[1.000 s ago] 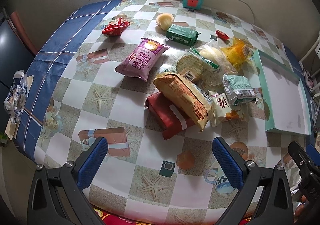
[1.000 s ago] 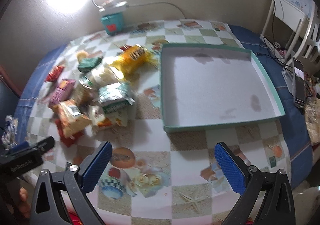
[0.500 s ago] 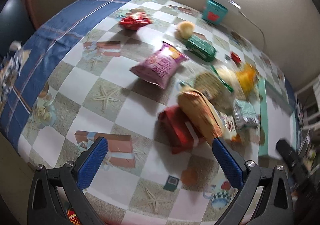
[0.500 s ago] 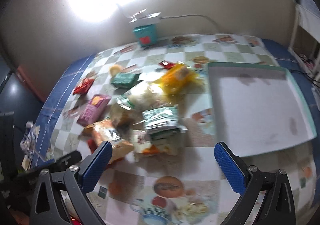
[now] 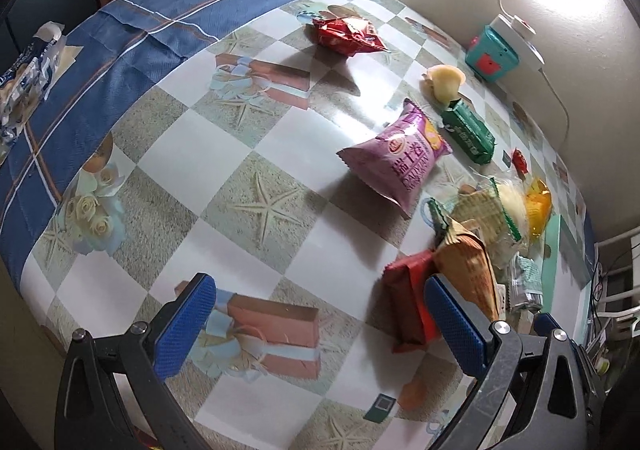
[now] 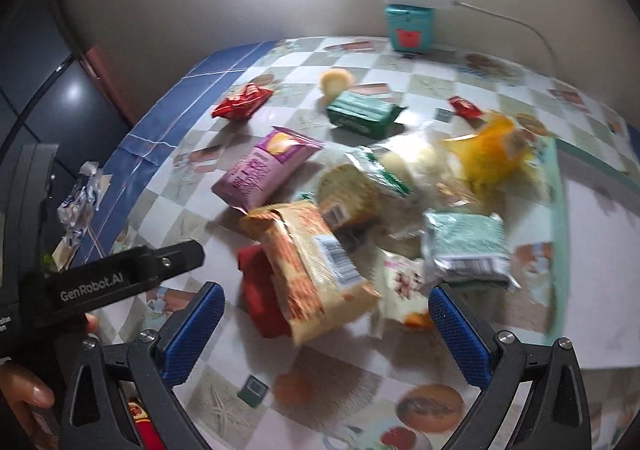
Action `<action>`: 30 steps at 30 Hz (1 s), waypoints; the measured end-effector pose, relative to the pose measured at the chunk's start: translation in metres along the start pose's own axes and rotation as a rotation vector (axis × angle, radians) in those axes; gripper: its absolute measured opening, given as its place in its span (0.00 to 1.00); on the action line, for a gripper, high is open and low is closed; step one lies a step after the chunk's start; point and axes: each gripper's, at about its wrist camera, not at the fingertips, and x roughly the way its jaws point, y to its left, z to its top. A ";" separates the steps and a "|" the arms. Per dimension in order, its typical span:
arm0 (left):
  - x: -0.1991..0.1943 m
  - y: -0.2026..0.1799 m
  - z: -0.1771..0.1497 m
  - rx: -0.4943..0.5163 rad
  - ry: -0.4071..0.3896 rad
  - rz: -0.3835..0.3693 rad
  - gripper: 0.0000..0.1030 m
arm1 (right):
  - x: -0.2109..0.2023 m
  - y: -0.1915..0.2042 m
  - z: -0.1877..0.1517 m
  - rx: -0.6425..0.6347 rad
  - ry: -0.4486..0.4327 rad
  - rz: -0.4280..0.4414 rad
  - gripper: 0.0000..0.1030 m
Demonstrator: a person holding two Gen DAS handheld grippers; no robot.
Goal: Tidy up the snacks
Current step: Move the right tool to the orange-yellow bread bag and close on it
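crinkly foil snack packets [image 6: 304, 262] heaped

Right gripper [image 6: 326, 324] hovering above the checked tablecloth [image 6: 340, 382] with blue pads [image 6: 460, 336] spread wide and nothing between them, pointed at a heap of snack packets. Nearest: an orange-tan packet [image 6: 310, 270] lying over a red packet [image 6: 258, 302], a pale green packet [image 6: 466, 248] to the right beside the teal-rimmed tray [image 6: 560, 217], a pink bag [image 6: 266, 169], a dark green packet [image 6: 362, 113] and a red wrapper [image 6: 242, 101] farther back near a teal box [image 6: 408, 27] by the wall. At lower left, the left gripper [image 6: 120, 276], black, marked "GenRobot.AI", held by a hand [image 6: 24, 390]; right side smeared, possibly motion blur.
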 end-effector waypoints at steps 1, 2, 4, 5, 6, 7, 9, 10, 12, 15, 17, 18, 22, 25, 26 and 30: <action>0.002 0.001 0.001 -0.003 0.003 0.000 1.00 | 0.002 0.001 0.001 -0.003 0.002 0.003 1.00; 0.003 0.003 0.002 -0.004 0.006 0.002 1.00 | 0.006 0.001 0.002 -0.004 0.008 0.003 1.00; 0.006 0.005 0.003 -0.005 0.009 0.006 1.00 | 0.016 0.001 0.004 0.003 0.024 0.001 1.00; 0.007 0.005 0.003 -0.007 0.012 0.004 1.00 | 0.020 0.000 0.004 0.008 0.027 0.000 1.00; 0.009 0.006 0.004 -0.007 0.015 0.001 1.00 | 0.023 -0.001 0.005 0.014 0.029 -0.003 1.00; 0.010 0.006 0.005 -0.007 0.017 -0.001 1.00 | 0.025 -0.001 0.007 0.020 0.030 -0.005 1.00; 0.013 0.007 0.007 -0.006 0.021 -0.002 1.00 | 0.027 -0.002 0.010 0.026 0.028 -0.009 1.00; 0.013 0.007 0.007 -0.006 0.021 -0.003 1.00 | 0.028 -0.001 0.012 0.020 0.023 -0.022 1.00; 0.014 0.006 0.008 -0.003 0.022 -0.008 1.00 | 0.030 0.001 0.013 0.003 0.013 -0.050 1.00; 0.014 0.007 0.008 -0.002 0.021 -0.017 1.00 | 0.037 0.002 0.013 -0.008 0.029 -0.020 1.00; 0.013 0.008 0.009 -0.005 0.018 -0.020 1.00 | 0.041 0.002 0.013 -0.009 0.036 -0.002 1.00; 0.013 0.008 0.009 -0.007 0.016 -0.021 1.00 | 0.042 0.003 0.012 -0.013 0.028 0.003 1.00; 0.014 0.010 0.010 -0.016 0.015 -0.024 1.00 | 0.043 0.006 0.011 -0.026 0.014 0.007 1.00; 0.015 0.010 0.009 -0.014 0.020 -0.023 1.00 | 0.046 0.005 0.010 -0.021 0.020 -0.001 1.00; 0.015 0.009 0.009 -0.012 0.021 -0.024 1.00 | 0.046 0.005 0.010 -0.020 0.023 0.004 1.00; 0.015 0.008 0.008 -0.008 0.024 -0.017 1.00 | 0.048 0.008 0.008 -0.039 0.026 0.005 1.00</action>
